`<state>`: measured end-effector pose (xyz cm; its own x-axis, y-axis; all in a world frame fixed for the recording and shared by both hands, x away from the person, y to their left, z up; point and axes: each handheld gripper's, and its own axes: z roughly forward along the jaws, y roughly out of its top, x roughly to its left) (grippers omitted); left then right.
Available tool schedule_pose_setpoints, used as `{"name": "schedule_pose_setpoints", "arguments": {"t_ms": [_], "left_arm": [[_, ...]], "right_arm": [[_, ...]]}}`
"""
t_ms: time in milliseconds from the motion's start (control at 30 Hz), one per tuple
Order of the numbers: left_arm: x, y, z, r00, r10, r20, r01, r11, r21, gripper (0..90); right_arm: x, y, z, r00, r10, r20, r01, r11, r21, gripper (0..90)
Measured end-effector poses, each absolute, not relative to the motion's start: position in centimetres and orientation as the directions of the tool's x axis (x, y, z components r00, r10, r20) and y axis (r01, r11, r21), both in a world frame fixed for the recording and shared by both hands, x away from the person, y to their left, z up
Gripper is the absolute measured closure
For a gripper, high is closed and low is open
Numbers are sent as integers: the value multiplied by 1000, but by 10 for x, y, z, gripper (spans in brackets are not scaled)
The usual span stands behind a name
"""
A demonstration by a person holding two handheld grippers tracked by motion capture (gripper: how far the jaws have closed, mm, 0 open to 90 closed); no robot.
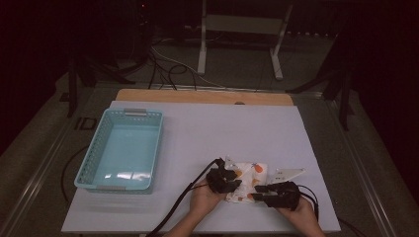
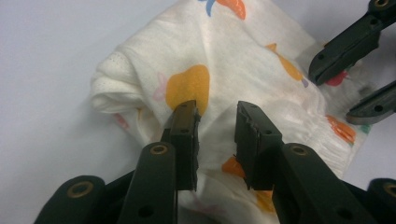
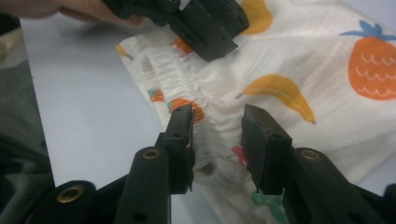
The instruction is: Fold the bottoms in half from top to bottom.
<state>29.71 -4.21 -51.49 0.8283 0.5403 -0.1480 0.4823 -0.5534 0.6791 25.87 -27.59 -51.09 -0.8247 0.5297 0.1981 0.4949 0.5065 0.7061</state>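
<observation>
Both grippers, left gripper (image 1: 232, 179) & right gripper (image 1: 258, 191), hang spread over fruit-print cloth (image 1: 249, 174), pinching nothing; a shallow bite prob slips off w/ loose folds.

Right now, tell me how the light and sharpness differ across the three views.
High view: dim, dark surroundings, glare on the basket floor, cloth small and soft. Left gripper view: bright, even light; cloth fairly sharp, jaws nearest the lens blurred. Right gripper view: the same brightness, print crisp, the hand at the top edge soft.
</observation>
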Motion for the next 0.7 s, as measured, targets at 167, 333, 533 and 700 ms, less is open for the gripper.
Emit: {"name": "schedule_pose_setpoints", "arguments": {"t_ms": [167,333,533,700], "left_arm": [[296,-38,-508,830,534,-160,477,-534,698,645],[295,-29,-498,824,539,-175,478,-495,726,591],[298,-16,-488,813,545,-204,487,-447,750,552],[301,-8,-484,798,565,-209,497,-422,758,495]], "right_arm": [[258,-279,-509,-823,534,193,488,491,722,567],[259,-289,-503,-802,566,189,489,442,752,476],[262,-301,-498,-761,625,174,500,395,771,362],[264,-307,-496,-746,645,166,503,382,775,332]]}}
